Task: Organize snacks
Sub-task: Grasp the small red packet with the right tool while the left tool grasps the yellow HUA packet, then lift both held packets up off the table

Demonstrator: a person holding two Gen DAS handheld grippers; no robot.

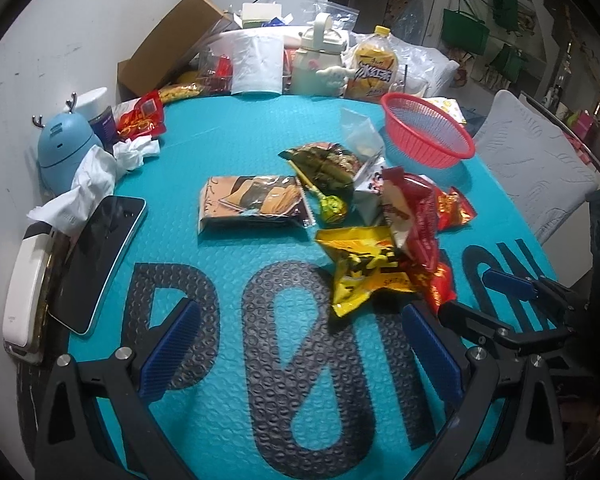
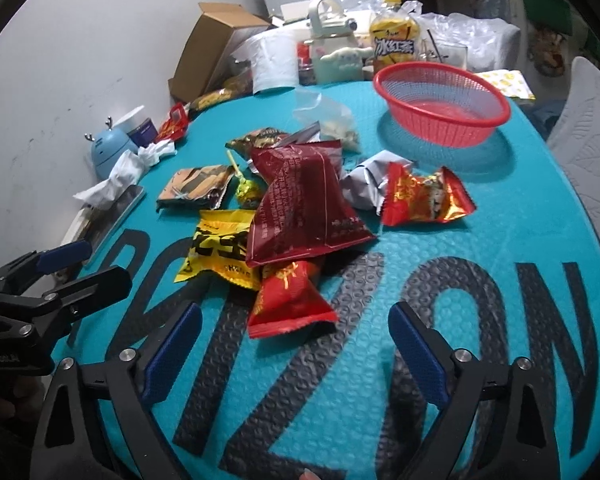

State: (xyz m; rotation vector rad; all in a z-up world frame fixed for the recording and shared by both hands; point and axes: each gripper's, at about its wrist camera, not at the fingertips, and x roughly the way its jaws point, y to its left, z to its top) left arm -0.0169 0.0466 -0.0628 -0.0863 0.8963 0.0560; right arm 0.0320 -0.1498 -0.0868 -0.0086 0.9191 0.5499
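Observation:
A pile of snack packets lies mid-table on the teal mat [image 1: 220, 152]: a yellow packet [image 1: 360, 268] [image 2: 220, 256], a dark red bag [image 2: 304, 204] [image 1: 412, 216], a small red packet [image 2: 288, 304], a red-gold packet [image 2: 424, 196], a brown-orange packet [image 1: 252, 204] [image 2: 196, 186] and a green lollipop [image 1: 334, 208]. An empty red basket [image 1: 428, 132] [image 2: 440, 100] stands at the back right. My left gripper [image 1: 300, 344] is open, just short of the yellow packet. My right gripper [image 2: 296, 352] is open, its fingers either side of the small red packet's near end, not touching.
A phone [image 1: 100, 256] and a white case lie at the left edge. A blue humidifier [image 1: 64, 148], tissues, a cardboard box [image 1: 172, 40], paper roll, kettle and drink bottle [image 1: 374, 64] crowd the back. A clear bag [image 2: 328, 116] lies beside the basket.

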